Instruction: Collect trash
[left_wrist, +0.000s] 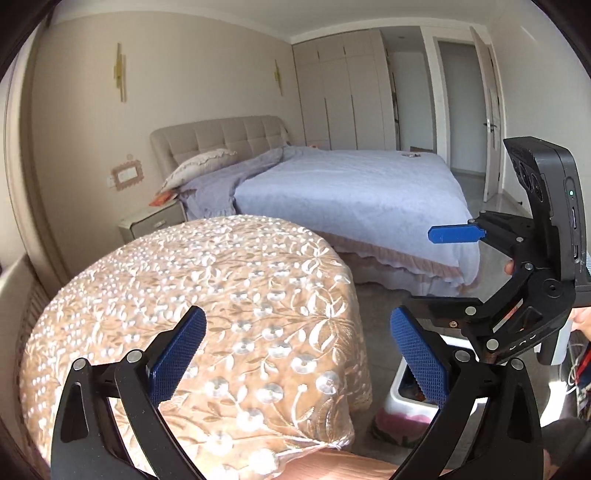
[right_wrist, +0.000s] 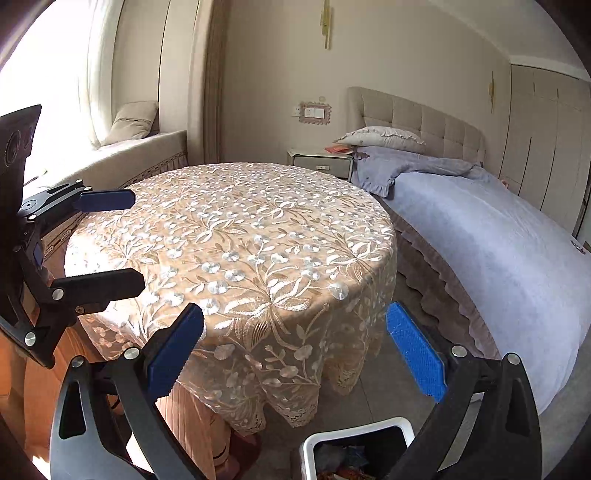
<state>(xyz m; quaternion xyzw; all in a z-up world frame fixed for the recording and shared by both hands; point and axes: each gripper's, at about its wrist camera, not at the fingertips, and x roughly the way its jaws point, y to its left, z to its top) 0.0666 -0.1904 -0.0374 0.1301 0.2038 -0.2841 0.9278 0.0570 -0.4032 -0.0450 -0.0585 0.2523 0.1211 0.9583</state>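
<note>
Left tool (left_wrist: 297, 354), jaws apart, above lace-covered round table (left_wrist: 207, 295).

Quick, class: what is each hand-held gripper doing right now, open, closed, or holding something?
Left hand-held gripper: open, holding nothing.
Right hand-held gripper: open, holding nothing.

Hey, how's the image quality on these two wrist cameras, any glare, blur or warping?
Left wrist view: even light; fisheye bends the walls and wardrobe; slight softness, black corner vignette. Right wrist view: the window at left is blown out white, sun casts sheen on the tablecloth, and the bed edge curves from distortion. Both grippers, left and right, look sharp.
</note>
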